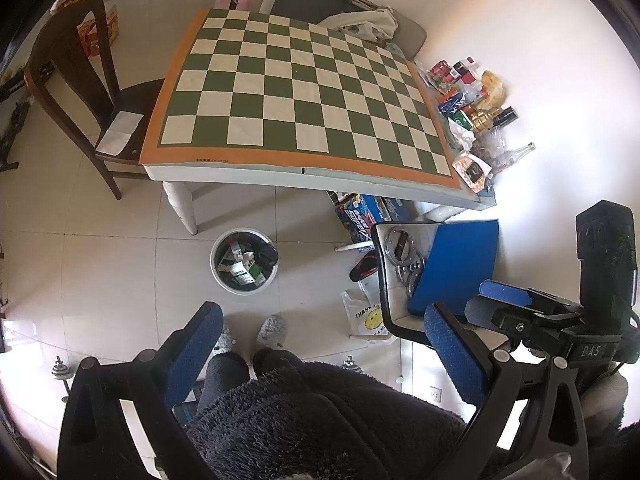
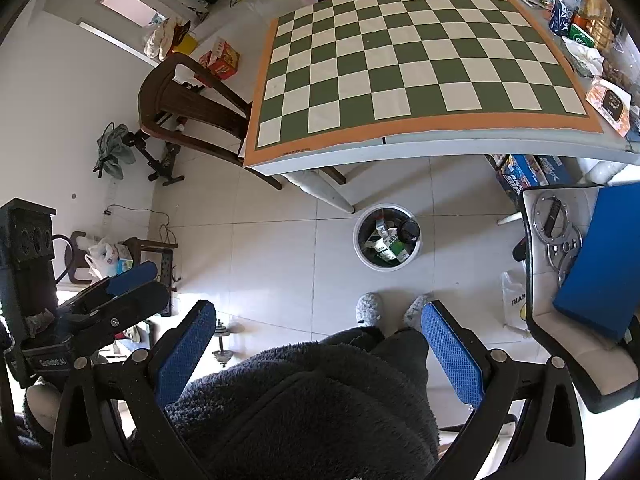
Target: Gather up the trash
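Left wrist view: the left gripper point(image 1: 322, 352) has its fingers spread wide, holding nothing. Trash point(image 1: 472, 120) is heaped along the worktop's point(image 1: 224, 170) right edge; the bin point(image 1: 245, 261) stands on the floor by the near left leg.

Right wrist view: the right gripper point(image 2: 318, 350) is likewise wide open and empty, above the person's slippers point(image 2: 370, 307).

A table point(image 1: 240, 174) covered by a green-and-cream checkered cloth point(image 1: 304, 92). A dark wooden chair point(image 1: 80, 92) stands at the table's left side, a white paper point(image 1: 120, 130) on its seat. Near the table's right corner, a blue board point(image 1: 460, 264) leans over metal rings point(image 1: 404, 252).
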`<control>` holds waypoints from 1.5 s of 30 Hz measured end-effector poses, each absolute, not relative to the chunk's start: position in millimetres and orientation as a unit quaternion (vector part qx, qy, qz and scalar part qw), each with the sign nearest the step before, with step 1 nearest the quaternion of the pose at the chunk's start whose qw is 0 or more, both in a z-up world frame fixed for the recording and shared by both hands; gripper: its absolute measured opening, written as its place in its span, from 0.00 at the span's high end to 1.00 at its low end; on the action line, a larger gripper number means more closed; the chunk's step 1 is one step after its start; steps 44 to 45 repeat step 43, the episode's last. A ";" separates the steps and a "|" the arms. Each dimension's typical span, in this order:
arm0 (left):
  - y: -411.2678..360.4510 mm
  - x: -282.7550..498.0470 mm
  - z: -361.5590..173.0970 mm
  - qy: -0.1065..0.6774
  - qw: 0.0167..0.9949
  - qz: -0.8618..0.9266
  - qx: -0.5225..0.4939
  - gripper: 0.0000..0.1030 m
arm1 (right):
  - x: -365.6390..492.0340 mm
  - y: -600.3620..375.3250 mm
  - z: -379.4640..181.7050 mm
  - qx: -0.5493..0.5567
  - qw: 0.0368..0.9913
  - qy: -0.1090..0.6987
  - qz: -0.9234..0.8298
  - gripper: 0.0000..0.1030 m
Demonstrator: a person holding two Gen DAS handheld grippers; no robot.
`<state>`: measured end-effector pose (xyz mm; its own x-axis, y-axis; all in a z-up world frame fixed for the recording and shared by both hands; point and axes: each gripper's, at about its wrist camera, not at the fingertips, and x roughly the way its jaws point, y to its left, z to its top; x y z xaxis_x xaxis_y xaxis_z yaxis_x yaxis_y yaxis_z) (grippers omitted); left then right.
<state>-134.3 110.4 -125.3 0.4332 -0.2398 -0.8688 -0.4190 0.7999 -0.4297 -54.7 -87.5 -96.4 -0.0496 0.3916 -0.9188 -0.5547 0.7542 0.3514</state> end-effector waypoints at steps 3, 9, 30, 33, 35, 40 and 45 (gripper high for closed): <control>110.8 -133.8 -125.3 0.530 0.787 0.056 -0.311 0.00 | -54.0 -87.6 -96.7 -0.064 0.686 0.638 0.345 0.00; 112.4 -134.2 -125.5 0.530 0.787 0.055 -0.310 0.00 | -54.3 -85.1 -98.2 -0.066 0.685 0.639 0.345 0.00; 112.3 -135.4 -124.2 0.529 0.787 0.056 -0.311 0.00 | -53.6 -81.7 -98.6 -0.063 0.686 0.639 0.343 0.00; 112.2 -135.5 -123.9 0.529 0.788 0.057 -0.311 0.00 | -53.4 -82.0 -98.4 -0.063 0.686 0.639 0.343 0.00; 112.4 -135.6 -124.3 0.529 0.788 0.056 -0.311 0.00 | -53.2 -82.2 -98.1 -0.064 0.686 0.639 0.344 0.00; 111.1 -136.5 -122.6 0.527 0.789 0.059 -0.311 0.00 | -53.3 -82.0 -98.0 -0.063 0.686 0.639 0.343 0.00; 112.8 -133.0 -120.1 0.524 0.791 0.060 -0.309 0.00 | -53.2 -82.1 -97.9 -0.063 0.686 0.639 0.343 0.00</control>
